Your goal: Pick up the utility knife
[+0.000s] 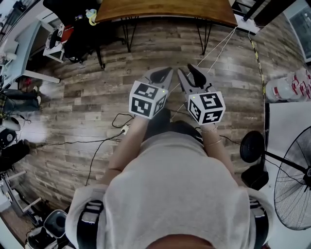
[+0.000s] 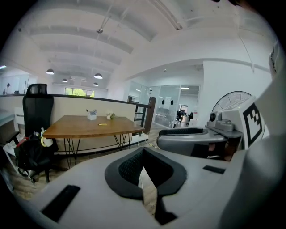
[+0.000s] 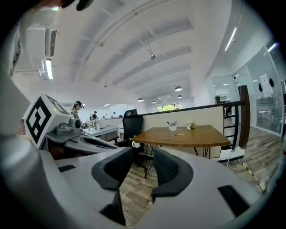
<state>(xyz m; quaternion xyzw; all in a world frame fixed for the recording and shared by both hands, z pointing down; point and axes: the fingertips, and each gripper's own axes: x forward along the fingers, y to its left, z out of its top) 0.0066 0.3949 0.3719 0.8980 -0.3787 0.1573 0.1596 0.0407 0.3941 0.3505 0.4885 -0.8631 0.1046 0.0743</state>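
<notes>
**A:** Head view first: how many of what?

**B:** Two grippers, each with one marker cube. The left gripper [image 1: 163, 74] and the right gripper [image 1: 186, 69] sit side by side, close but apart, above the wooden floor [image 1: 73, 97]. Both forearms reach forward from the body. The grippers point toward one table [image 1: 165, 9] well ahead. One fan [image 1: 294, 189] stands at the right.

**A:** And the left gripper view?

**B:** Its jaws meet at the tips, with only a thin slit behind them and nothing between. One knife [image 2: 103, 124] lies flat on the tabletop, far beyond the jaws. It shows as a thin yellow sliver, too small for detail. One white holder [image 2: 91, 116] stands near it, and one black chair [image 2: 38, 109] is by the table's left end.

**A:** Right gripper view?

**B:** Jaws apart, with only floorboards showing in the gap. The single knife [image 3: 179, 134] lies on the table near the holder, well away from both grippers.
</notes>
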